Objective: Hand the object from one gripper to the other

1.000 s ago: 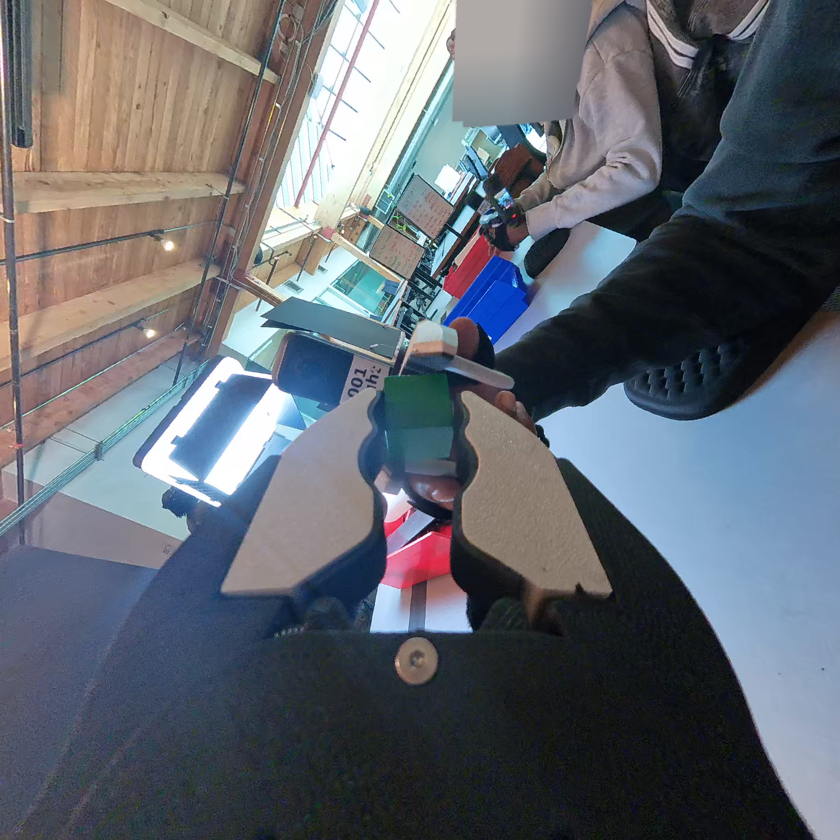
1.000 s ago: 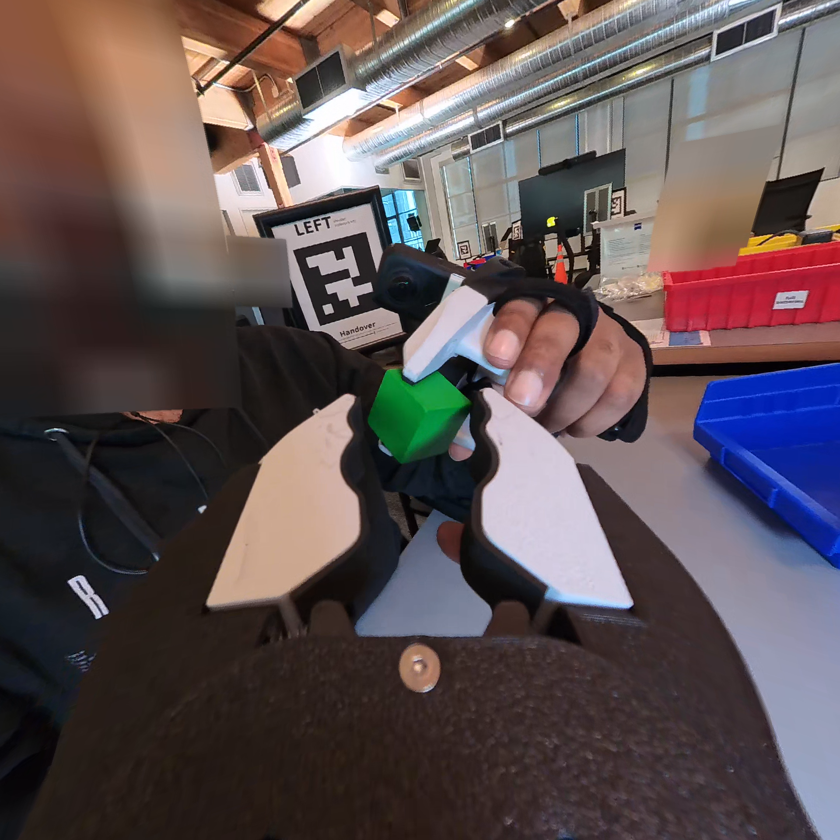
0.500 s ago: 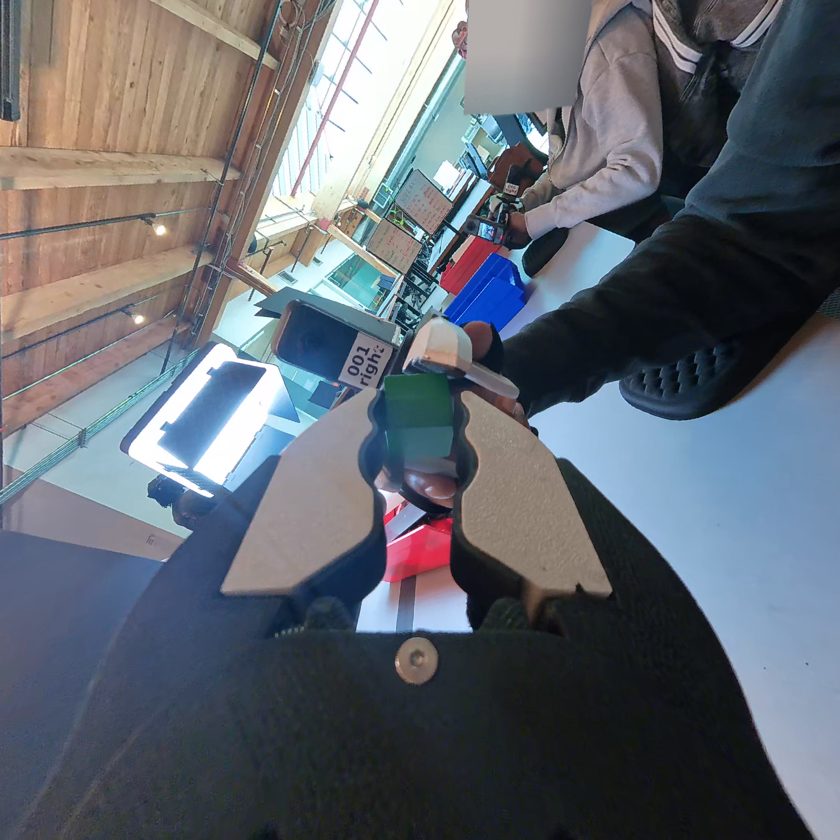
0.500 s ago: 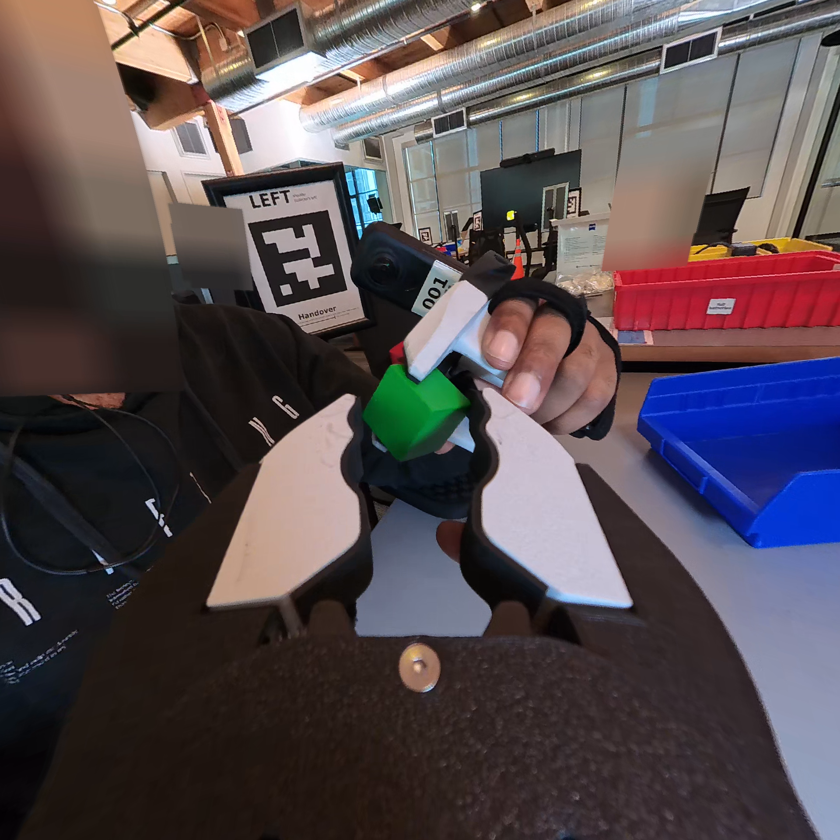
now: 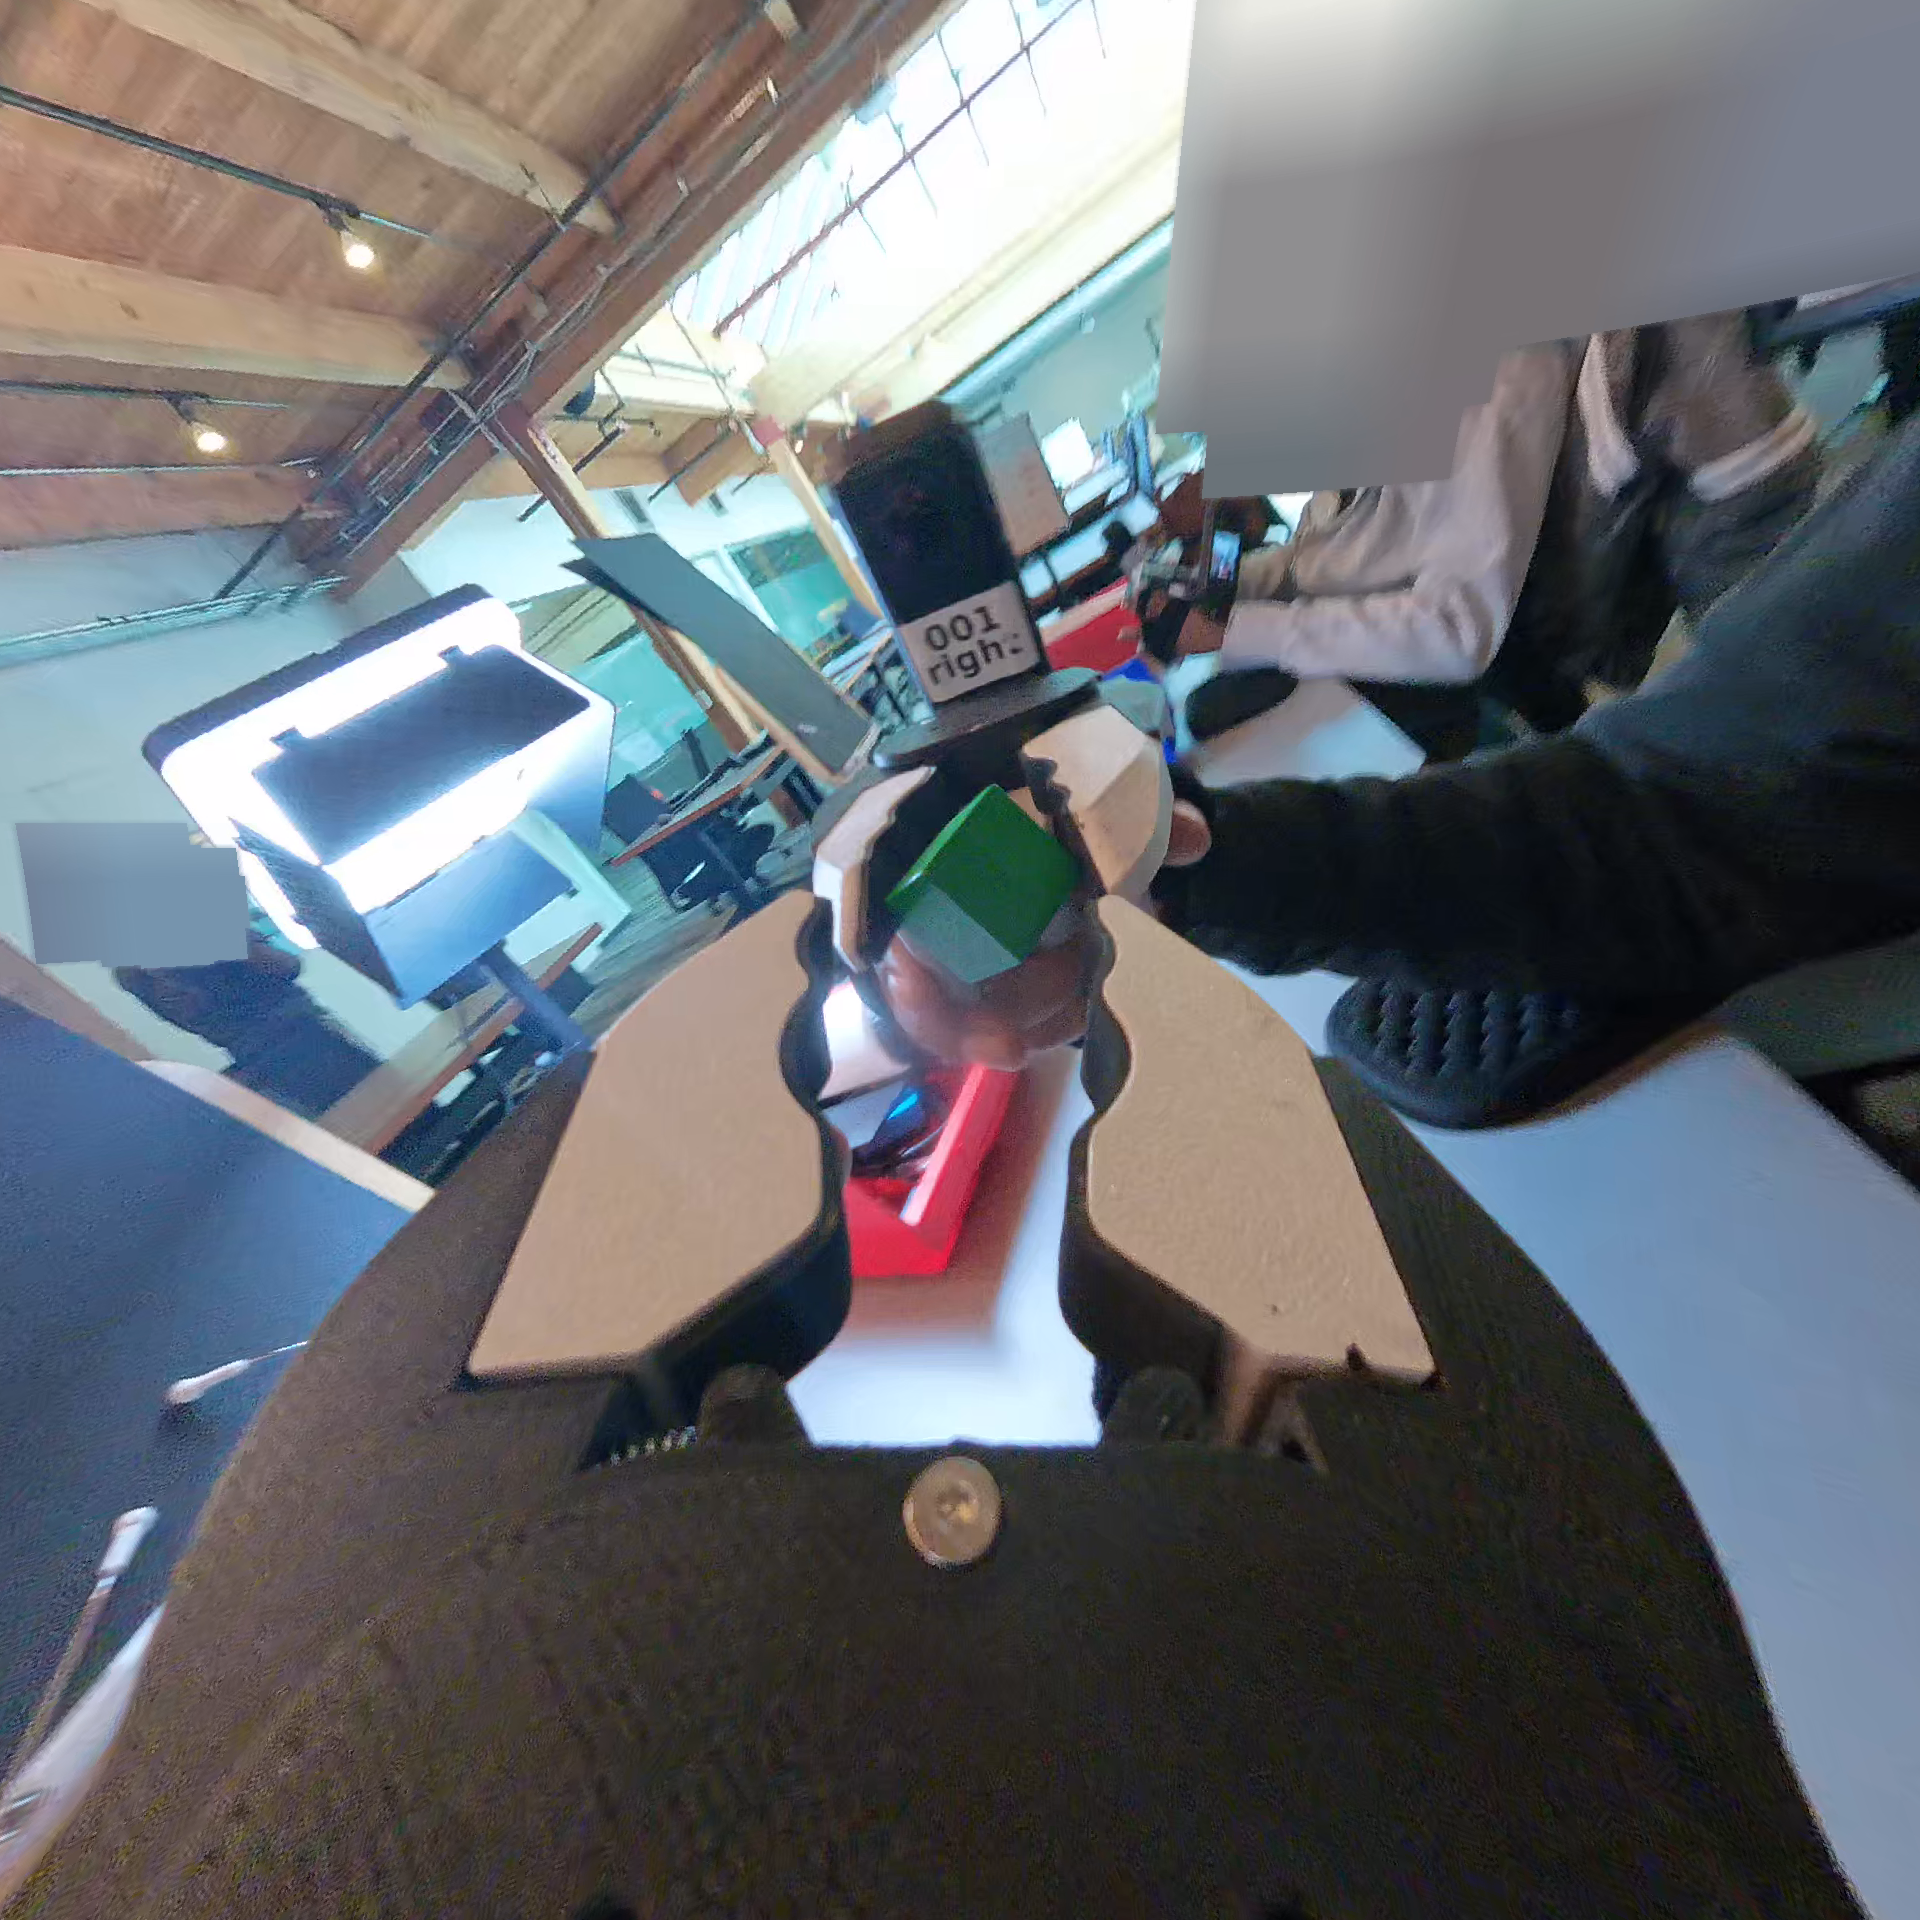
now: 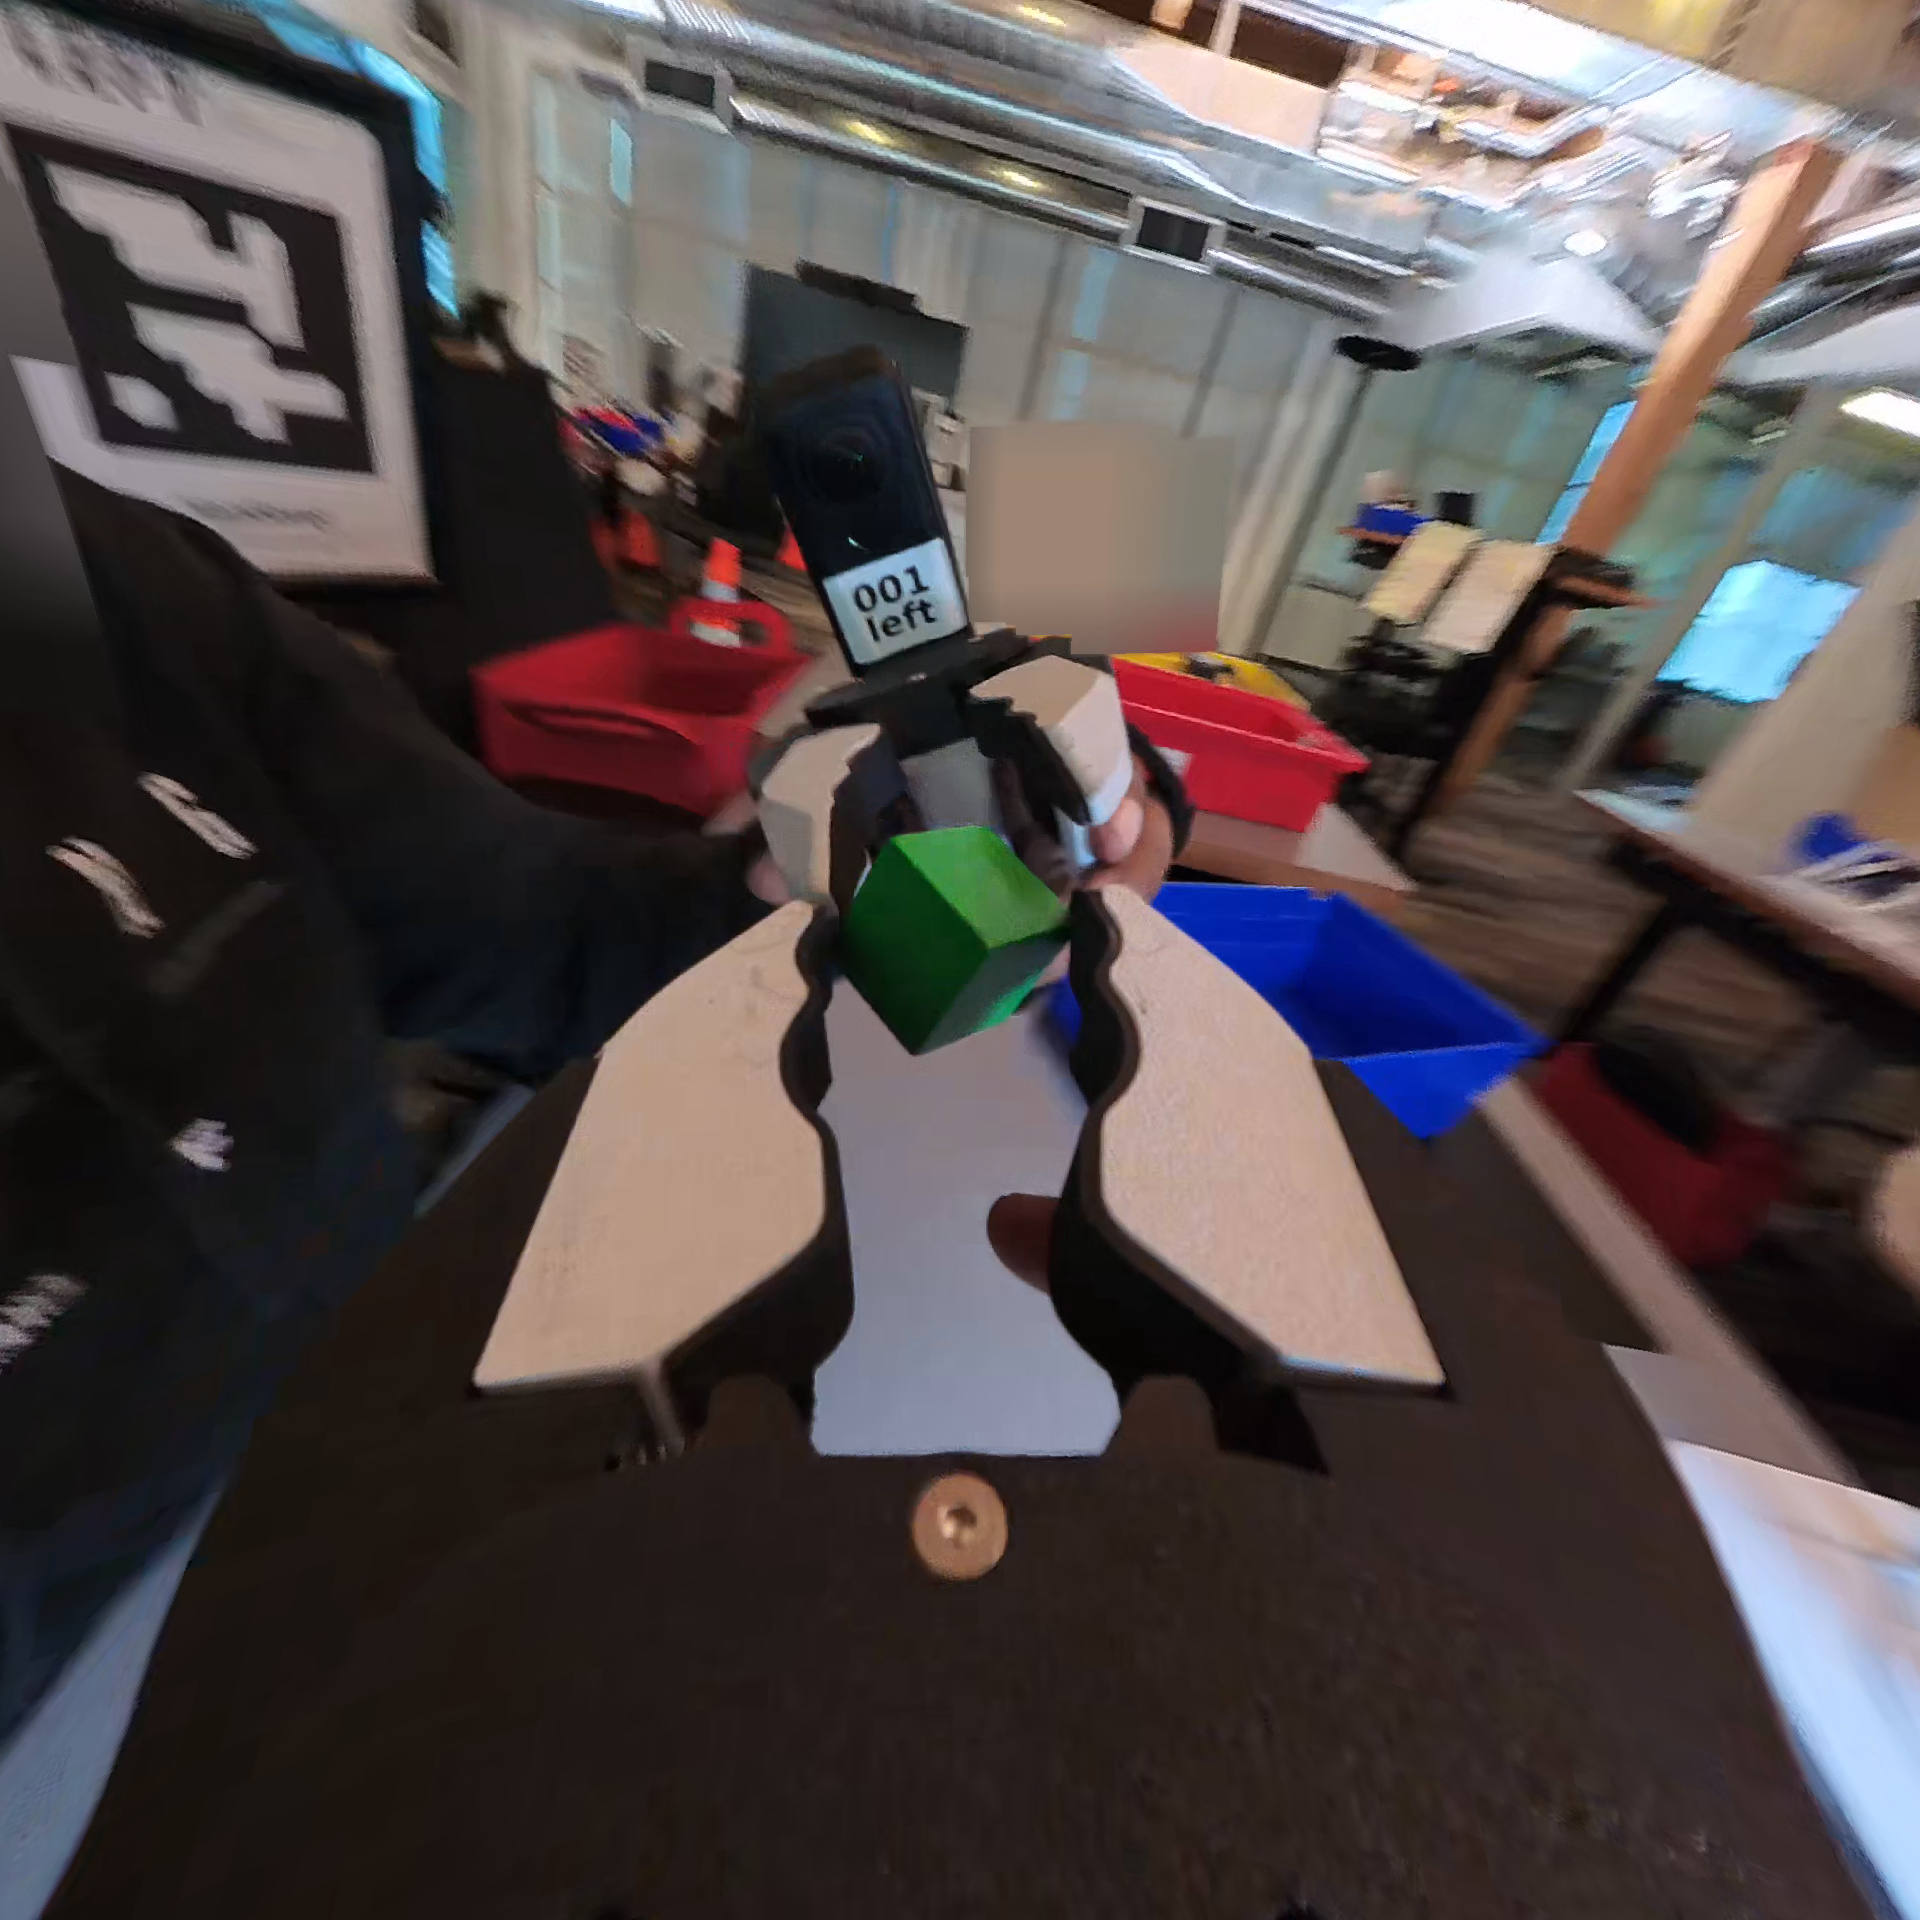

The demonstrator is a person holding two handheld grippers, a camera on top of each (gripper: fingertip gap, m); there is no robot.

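The right gripper (image 6: pixel 951 920) is closed on the green cube (image 6: pixel 940 935): in the right wrist view its 2 fingertips press against opposite faces of the cube, which sits tilted, 1 corner pointing down, right at the tips. The cube is held in the air above the white table (image 5: pixel 1662 1299); which part of the table lies under it cannot be told. The left gripper (image 5: pixel 958 925) faces the right one tip to tip, and its jaws stand apart, wider than the cube, holding nothing. In the right wrist view the left gripper's 2 pale fingers (image 6: pixel 800 821) spread out just behind and above the cube, clear of its sides. In the left wrist view the cube sits between the far gripper's fingers, just beyond the near tips. A hand (image 6: pixel 1127 831) wraps the left gripper's handle, and a black sleeve (image 5: pixel 1558 862) runs from the right gripper toward the right edge of the left wrist view. A blue bin (image 6: pixel 1340 987) stands on the table behind the cube, with a red bin (image 6: pixel 623 696) farther back on the left. The right wrist view is blurred at its edges.
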